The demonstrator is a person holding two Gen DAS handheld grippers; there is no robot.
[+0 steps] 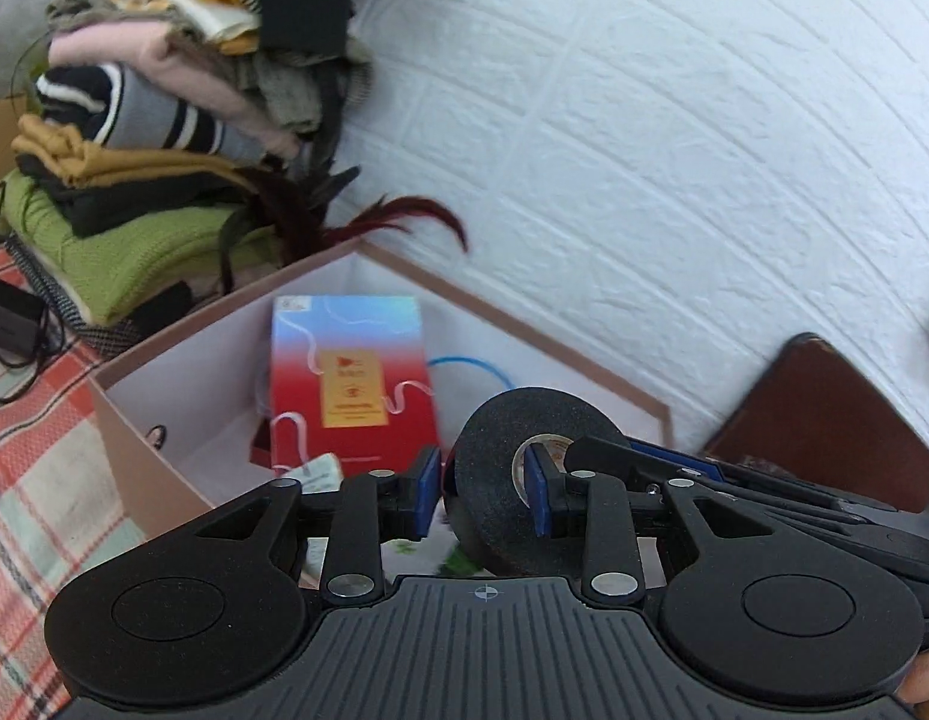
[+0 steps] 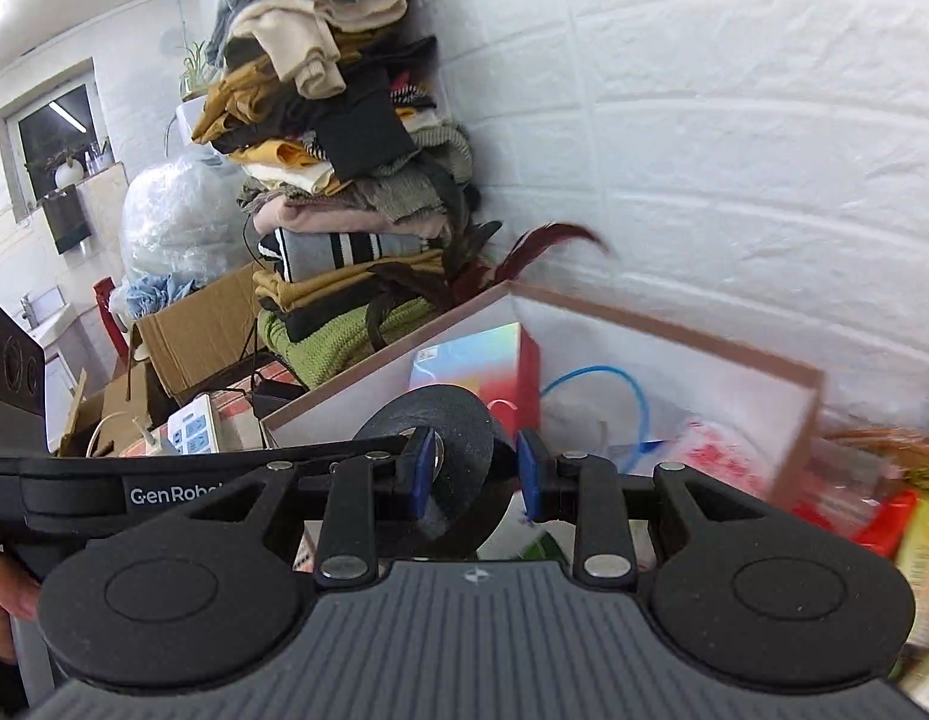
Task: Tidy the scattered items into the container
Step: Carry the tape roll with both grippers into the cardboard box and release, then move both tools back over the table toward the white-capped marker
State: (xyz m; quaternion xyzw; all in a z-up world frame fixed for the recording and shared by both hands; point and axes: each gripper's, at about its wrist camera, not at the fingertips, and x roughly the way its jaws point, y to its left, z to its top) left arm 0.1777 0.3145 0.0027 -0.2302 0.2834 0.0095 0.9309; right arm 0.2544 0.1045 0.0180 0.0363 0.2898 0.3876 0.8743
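A black tape roll (image 1: 494, 474) hangs over the near edge of the pink open box (image 1: 524, 330). My left gripper (image 1: 482, 495) has its right finger through the roll's core and its left finger outside the rim, shut on the roll's wall. My right gripper (image 2: 475, 474) also grips the tape roll (image 2: 458, 450), left finger in the core, right finger outside. The box (image 2: 674, 324) holds a red-and-blue carton (image 1: 350, 378), a blue cable (image 1: 470, 366) and a red-patterned bag (image 2: 722, 450).
A tall pile of folded clothes (image 1: 164, 102) stands left of the box against the white brick wall (image 1: 644, 120). Dark red feathers (image 1: 404, 216) stick up behind the box. A power strip (image 2: 191, 429) and cardboard carton (image 2: 194, 324) lie left. Snack packets (image 2: 884, 516) lie right.
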